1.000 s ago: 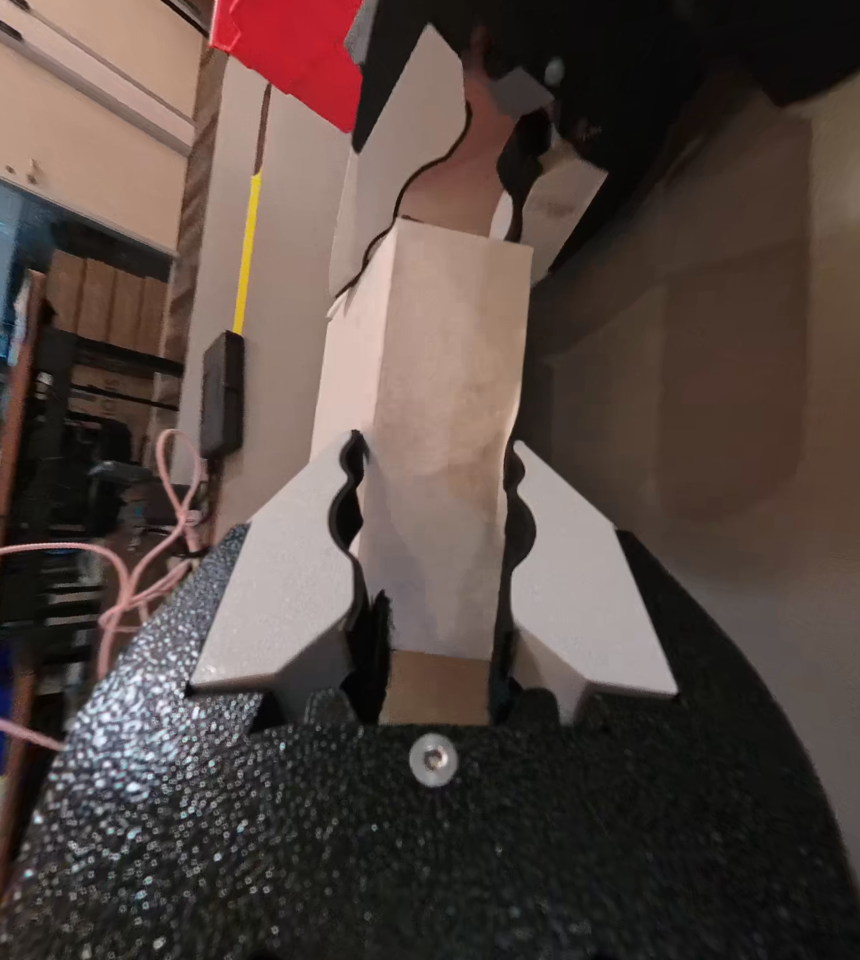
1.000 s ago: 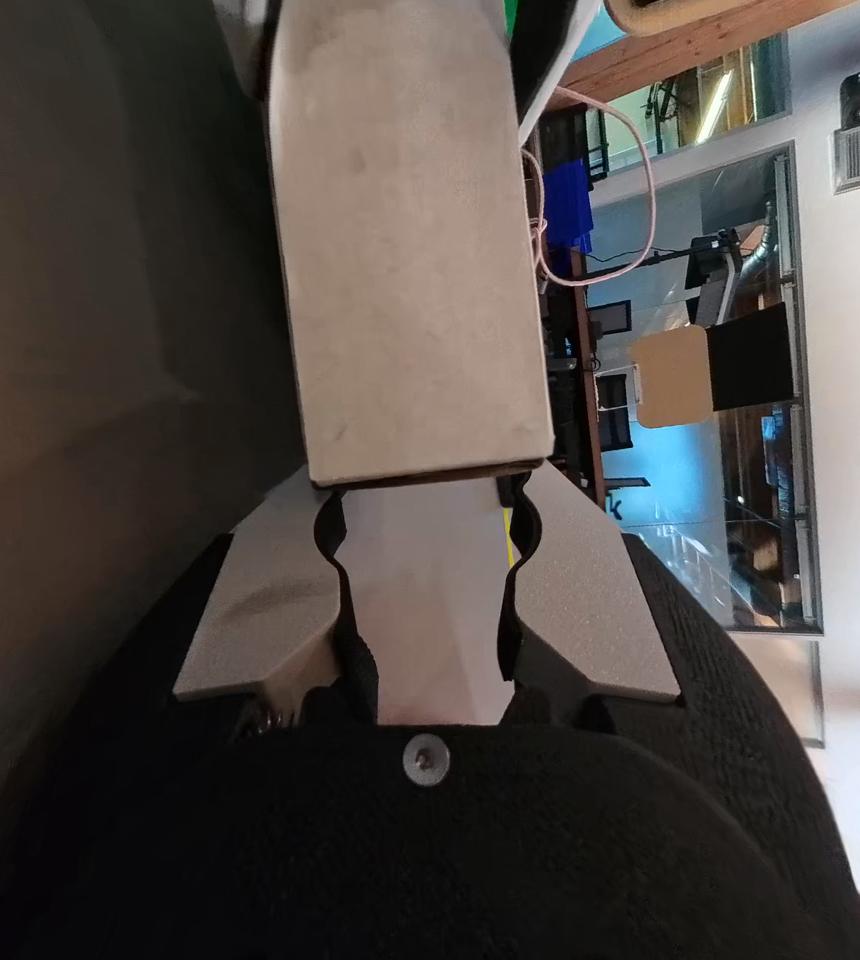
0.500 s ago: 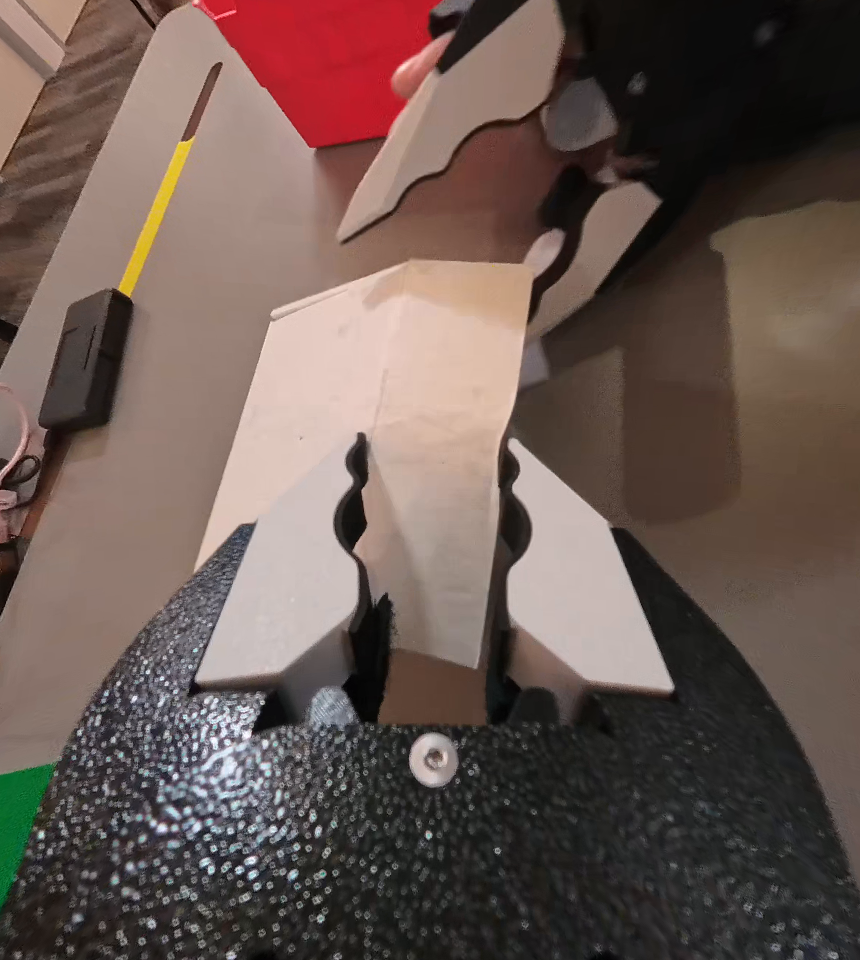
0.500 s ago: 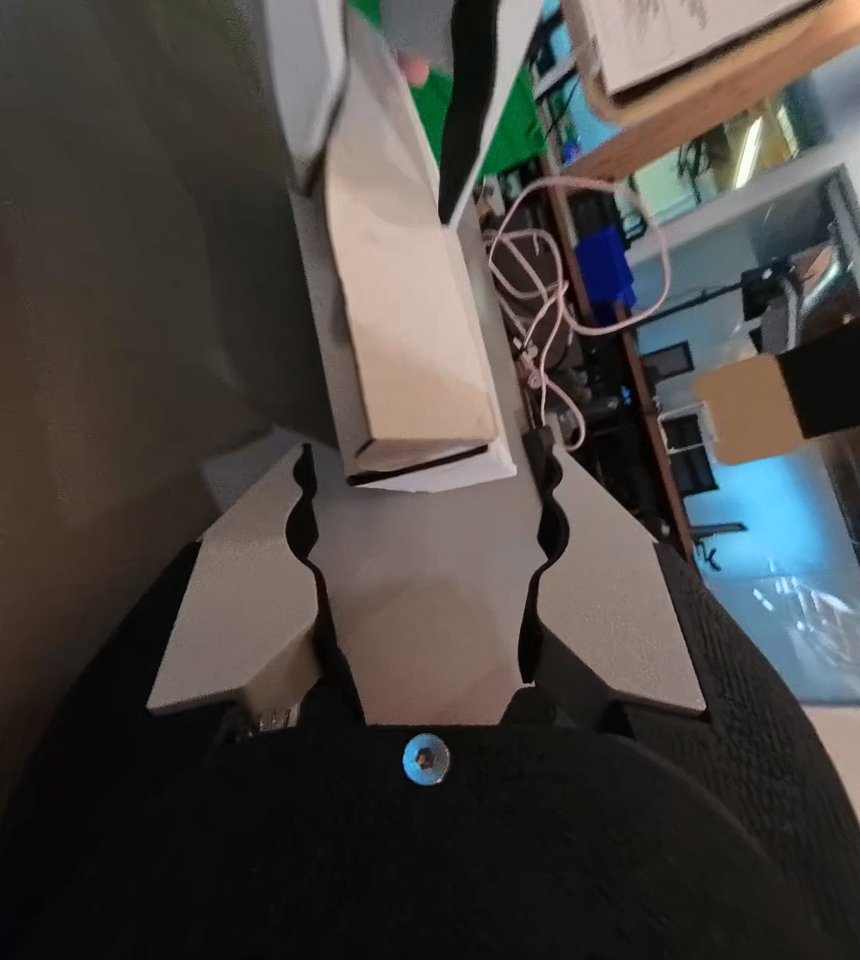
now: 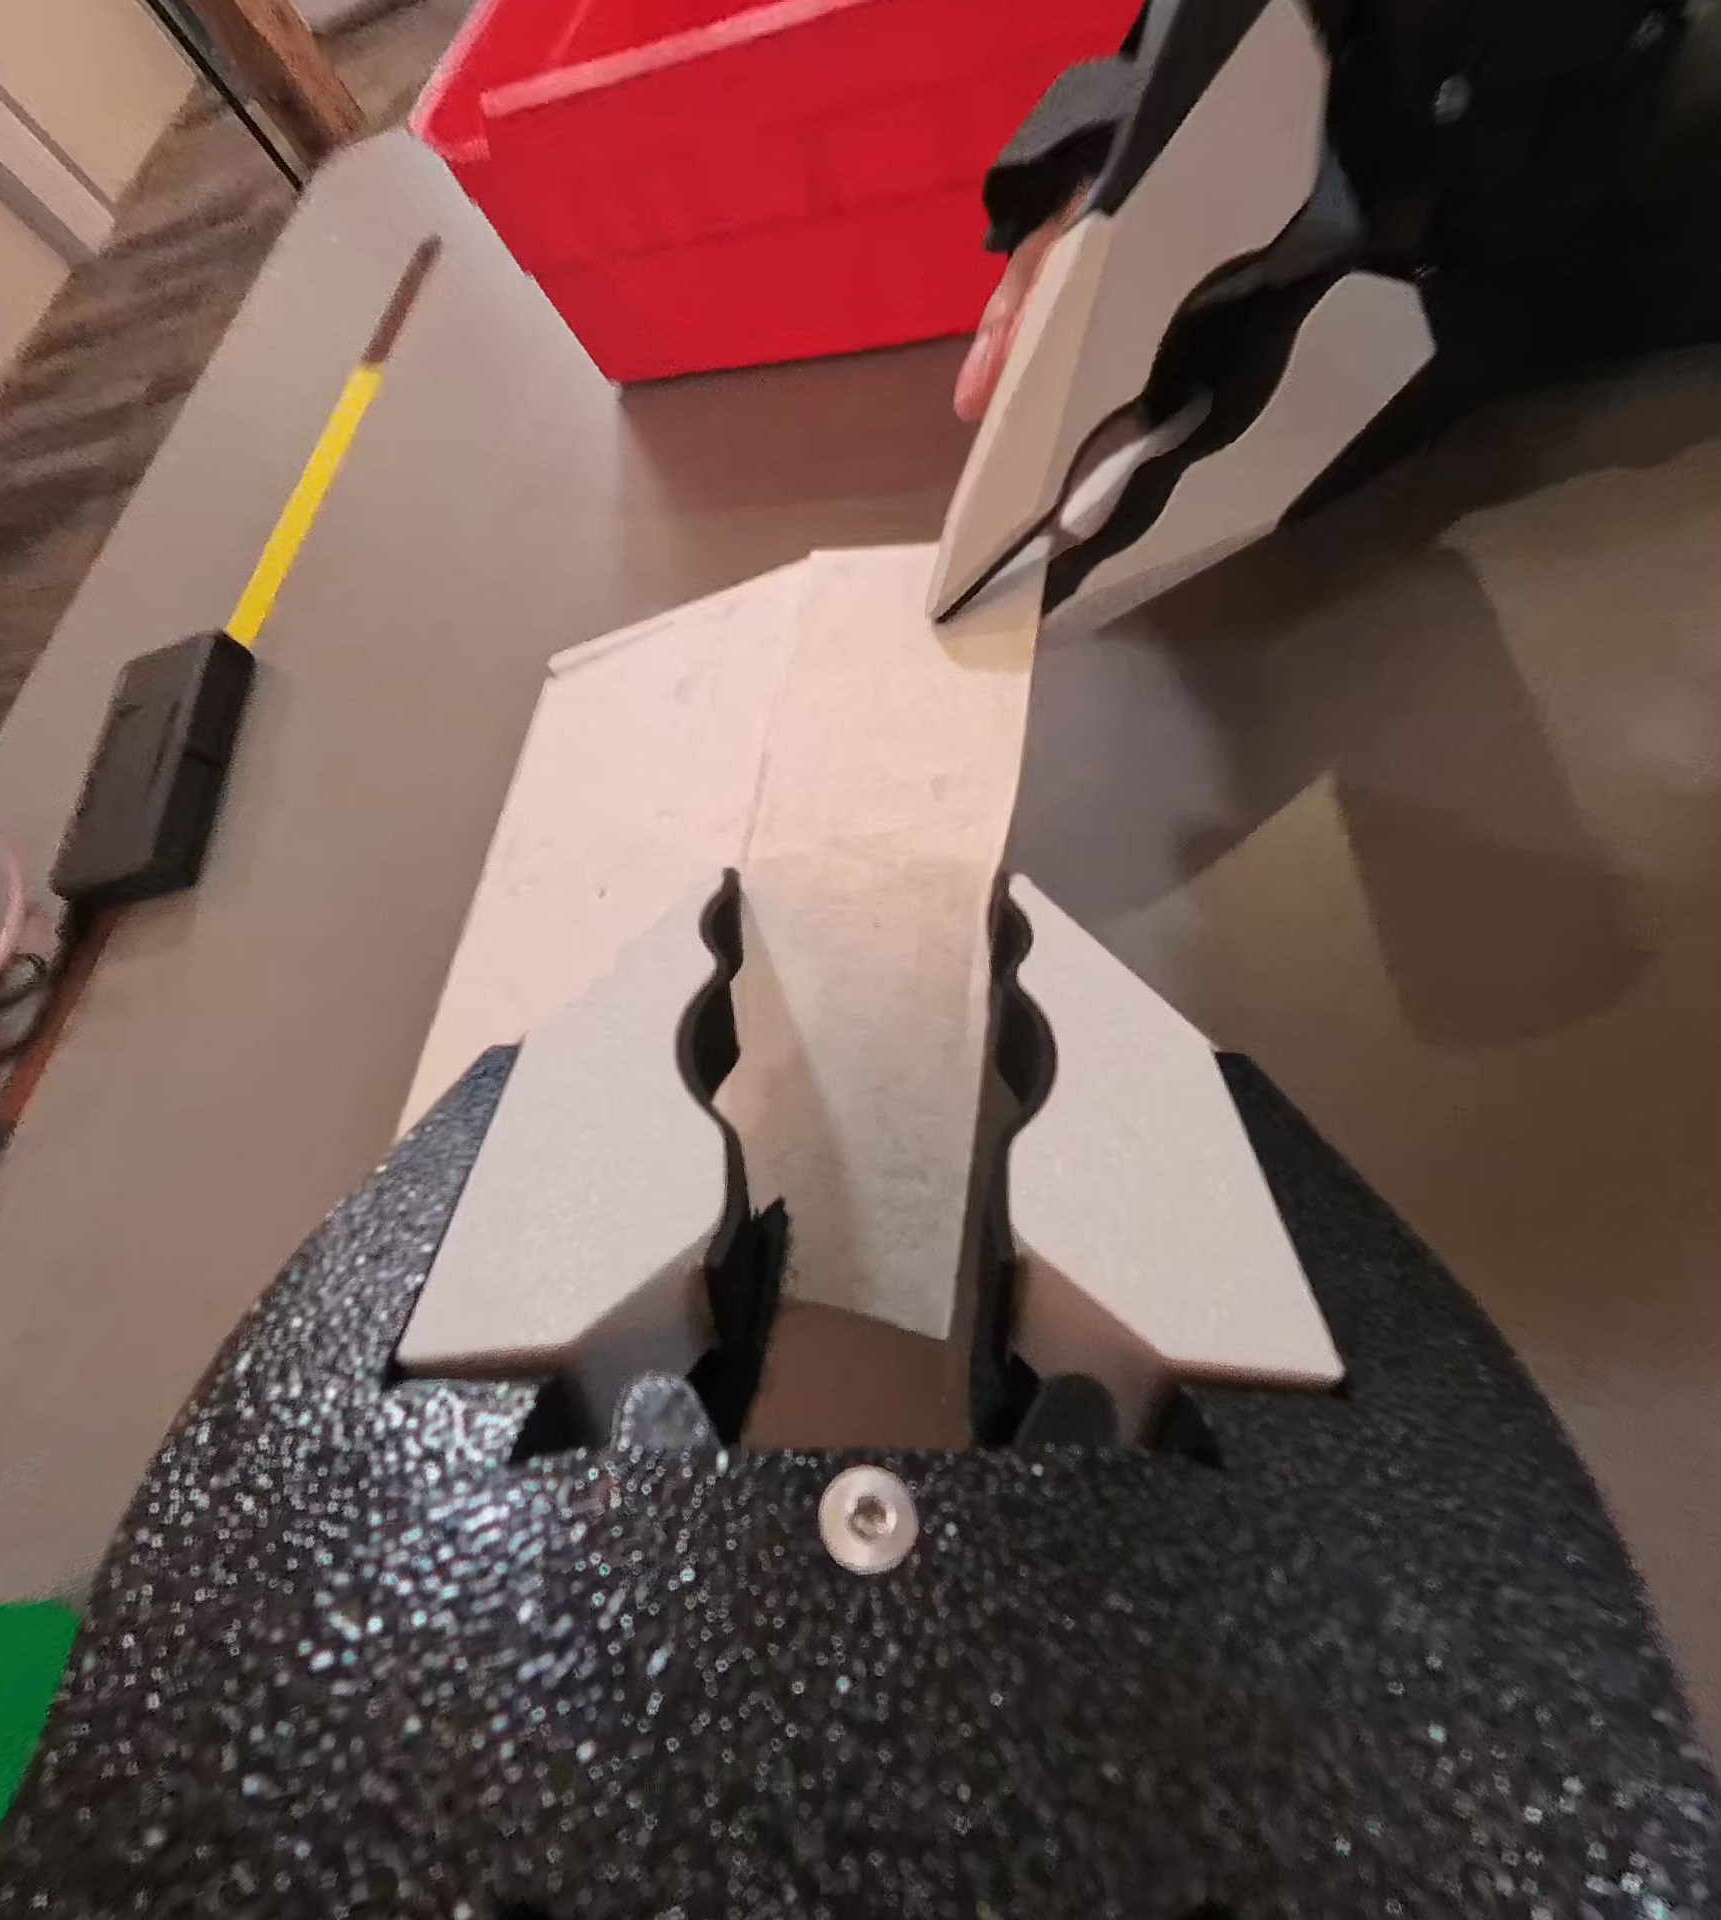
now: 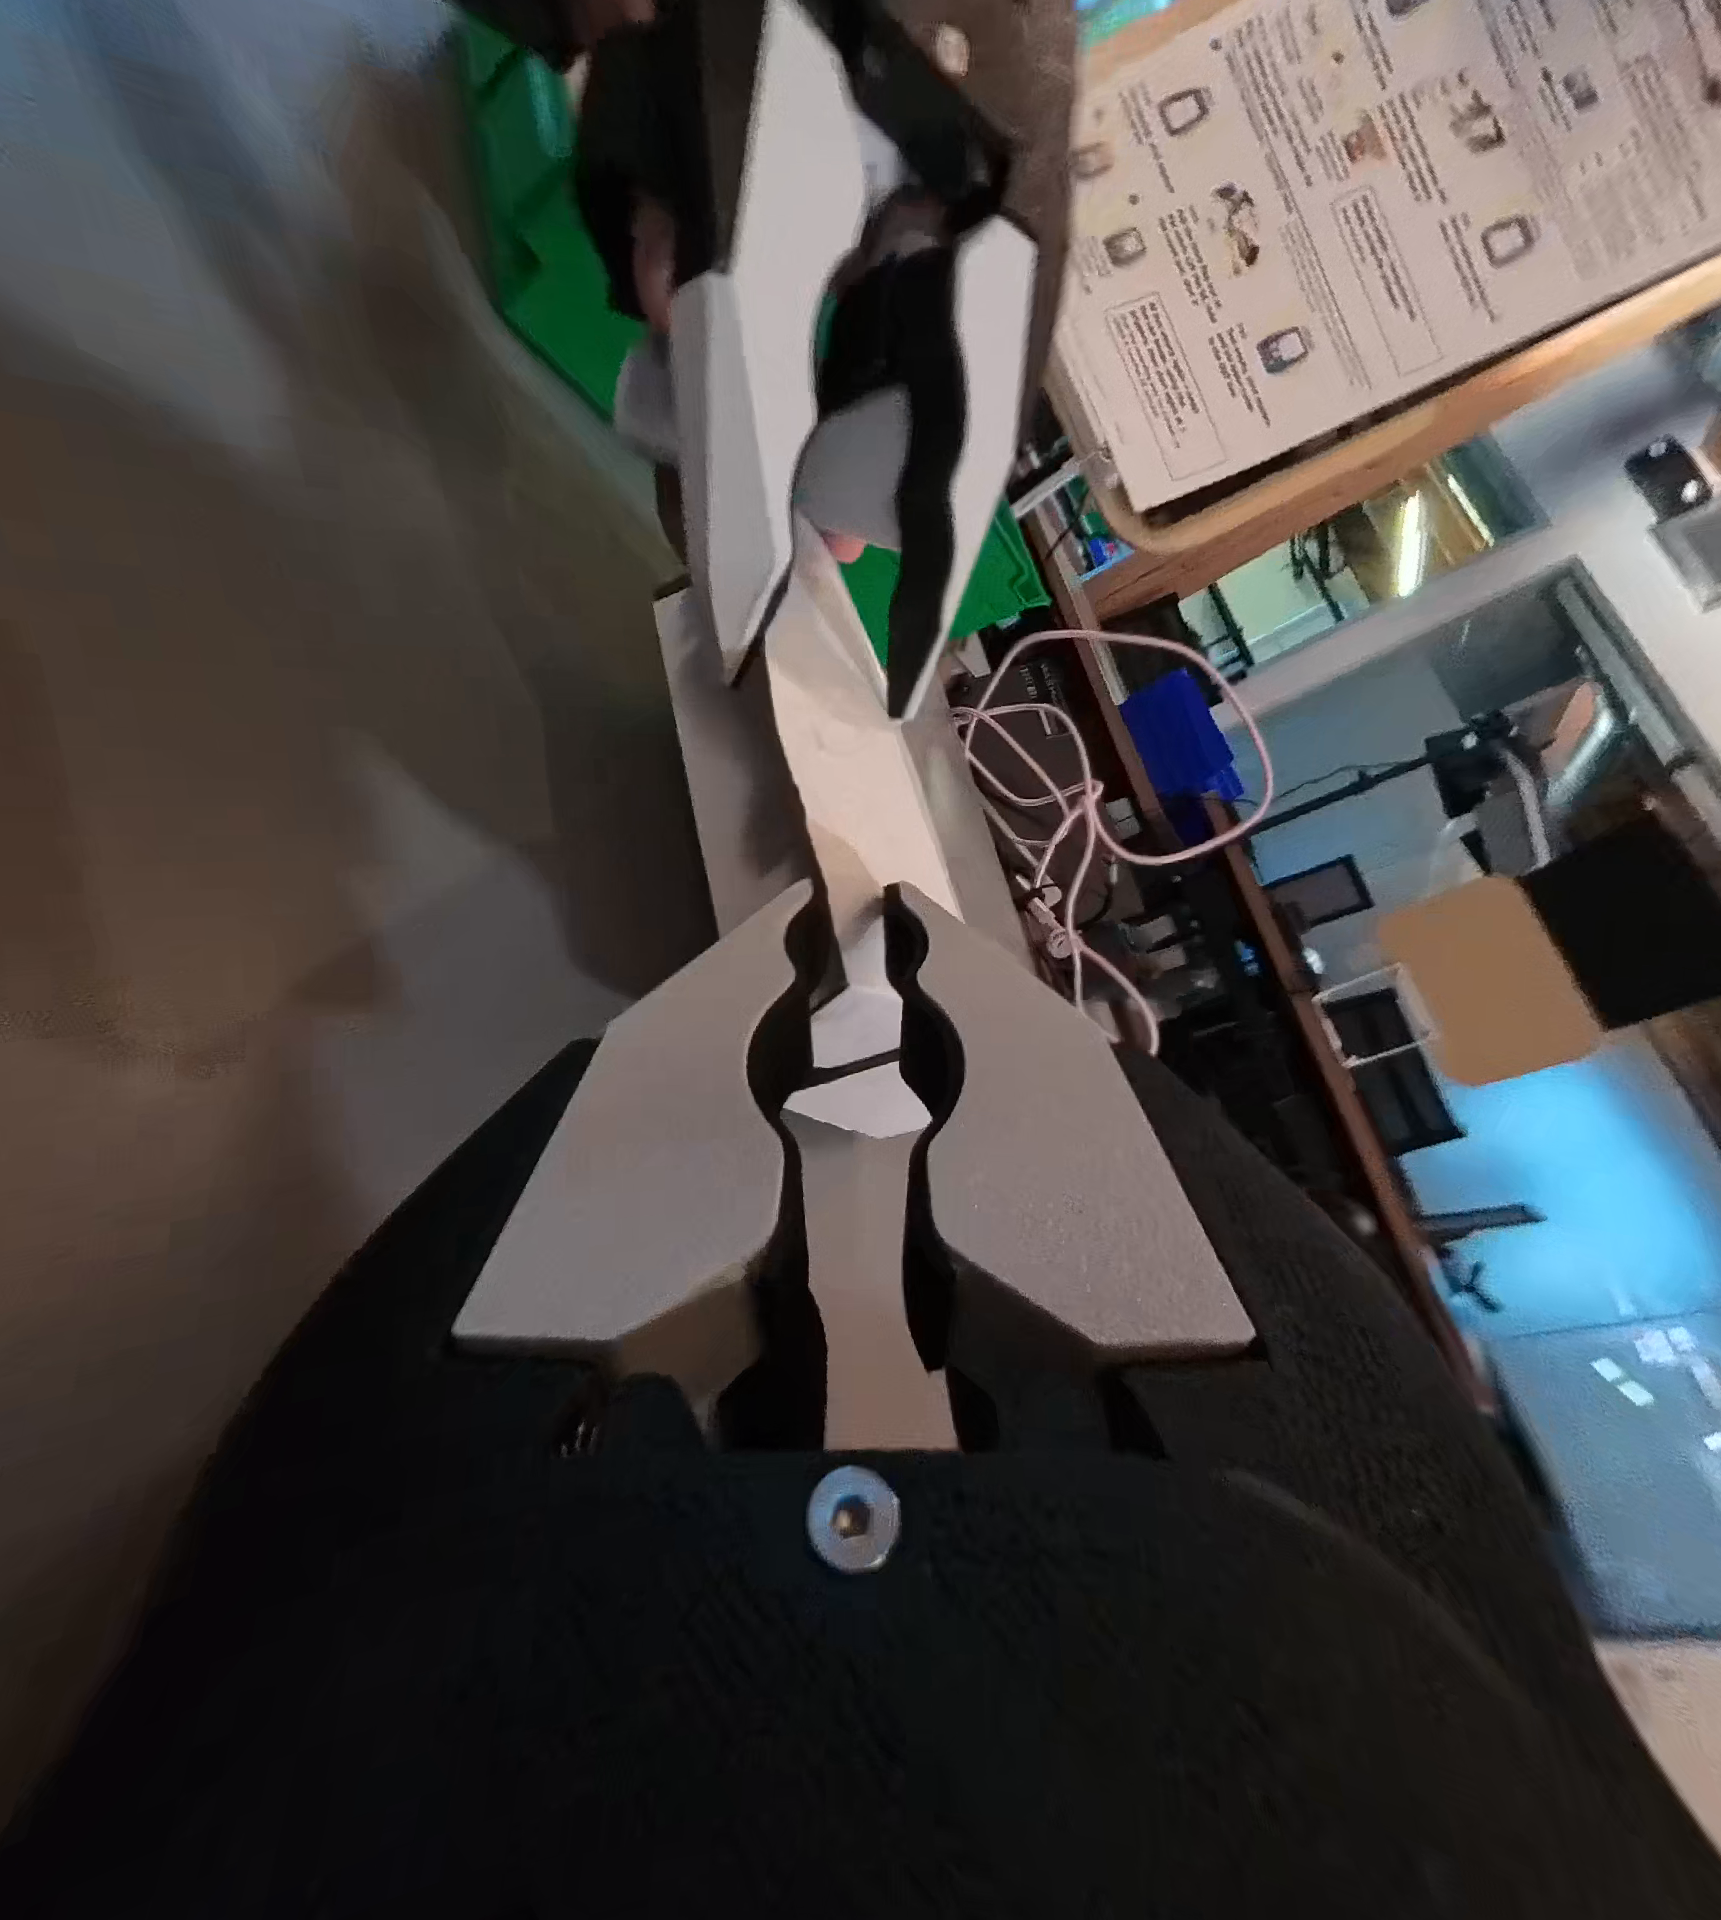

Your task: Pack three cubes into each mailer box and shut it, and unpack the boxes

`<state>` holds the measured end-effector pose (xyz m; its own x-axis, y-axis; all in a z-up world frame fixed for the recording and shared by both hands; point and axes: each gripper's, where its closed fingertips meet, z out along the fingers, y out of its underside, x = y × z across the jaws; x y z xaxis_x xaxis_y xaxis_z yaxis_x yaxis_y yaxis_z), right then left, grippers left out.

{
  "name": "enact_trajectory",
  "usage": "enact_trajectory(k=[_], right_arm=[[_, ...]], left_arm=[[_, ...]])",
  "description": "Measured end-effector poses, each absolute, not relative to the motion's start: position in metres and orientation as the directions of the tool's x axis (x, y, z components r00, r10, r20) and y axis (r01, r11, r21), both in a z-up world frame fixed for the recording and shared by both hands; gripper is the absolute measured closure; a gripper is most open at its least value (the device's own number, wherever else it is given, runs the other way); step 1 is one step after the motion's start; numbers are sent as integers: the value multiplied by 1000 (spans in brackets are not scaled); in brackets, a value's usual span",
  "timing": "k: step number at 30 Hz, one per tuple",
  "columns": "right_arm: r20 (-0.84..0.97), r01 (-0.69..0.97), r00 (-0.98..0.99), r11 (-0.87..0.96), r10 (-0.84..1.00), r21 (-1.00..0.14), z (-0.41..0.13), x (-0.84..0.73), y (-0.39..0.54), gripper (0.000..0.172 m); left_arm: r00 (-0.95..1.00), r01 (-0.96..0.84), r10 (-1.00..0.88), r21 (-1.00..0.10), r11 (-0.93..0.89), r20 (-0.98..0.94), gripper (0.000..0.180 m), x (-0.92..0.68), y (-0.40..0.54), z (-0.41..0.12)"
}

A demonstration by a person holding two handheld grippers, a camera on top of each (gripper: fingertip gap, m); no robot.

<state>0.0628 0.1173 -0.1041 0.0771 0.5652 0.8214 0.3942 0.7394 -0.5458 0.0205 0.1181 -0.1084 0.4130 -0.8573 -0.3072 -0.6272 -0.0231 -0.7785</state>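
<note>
- My left tool point(image 5: 861, 935) is clamped across the near end of the white mailer box point(image 5: 835, 790); both pads press its 2 side faces, and the box lies lengthwise on the grey surface point(image 5: 336, 644), its far end pointing toward the red bin point(image 5: 762, 187).
- My right tool point(image 6: 856, 914) is pinched nearly together on a thin white flap point(image 6: 861, 1003) at the far end of that box; from the left side its tips sit right at the box's far corner.
- I judge the step to be working that end flap, so I keep the left grip firm and low; the box must not swing or lift off the surface.
- I'd move the right tool in an arc about the flap's crease, not straight away from it; thin card tears or slips from a narrow pinch.
- No cubes show in either view; whether the box is loaded I cannot tell.
</note>
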Motion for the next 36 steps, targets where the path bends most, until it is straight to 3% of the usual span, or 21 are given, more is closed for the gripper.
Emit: enact_trajectory(k=[1,4,8,11,14,16,18,20,23,28,30,32,36], right_arm=[[793,395,104,707,600,-587,-100,63,119,163],[654,332,193,579,731,-745,-84,66,124,164],[441,223,213,396,872,-891,-74,73,127,163],[340,185,212,304,916,-935,-72,76,130,163],[346,174,226,312,911,-934,-70,77,132,163],[514,172,301,484,804,-858,-57,78,130,157],[744,153,325,744,583,-650,-40,76,102,144],[867,148,305,879,395,-453,-39,66,72,157],[953,202,195,942,230,-269,-58,46,50,163],[971,465,71,853,230,-236,-95,29,82,158],[971,572,63,790,230,-223,-104,30,102,164],[967,626,84,743,239,-238,-106,32,114,172],[951,677,90,681,297,-277,-115,34,125,172]], left_arm=[[404,-615,-846,-788,32,-349,136,20,117,-102],[384,-654,-770,-739,163,-509,116,5,114,-90],[385,-645,-739,-734,213,-553,107,-2,112,-86],[355,-718,-678,-652,243,-643,141,-5,118,-92],[397,-708,-662,-671,219,-636,149,-5,123,-86],[459,-663,-680,-730,167,-572,165,-5,124,-78],[482,-644,-700,-755,125,-527,174,-9,124,-77],[509,-604,-722,-792,87,-468,174,-6,123,-77],[556,-604,-703,-797,24,-443,174,-5,129,-77],[578,-607,-720,-792,-66,-384,174,0,128,-86],[588,-597,-723,-798,-84,-363,174,0,128,-86],[596,-588,-724,-803,-97,-349,174,1,128,-86],[624,-544,-716,-832,-110,-313,174,2,128,-77]])
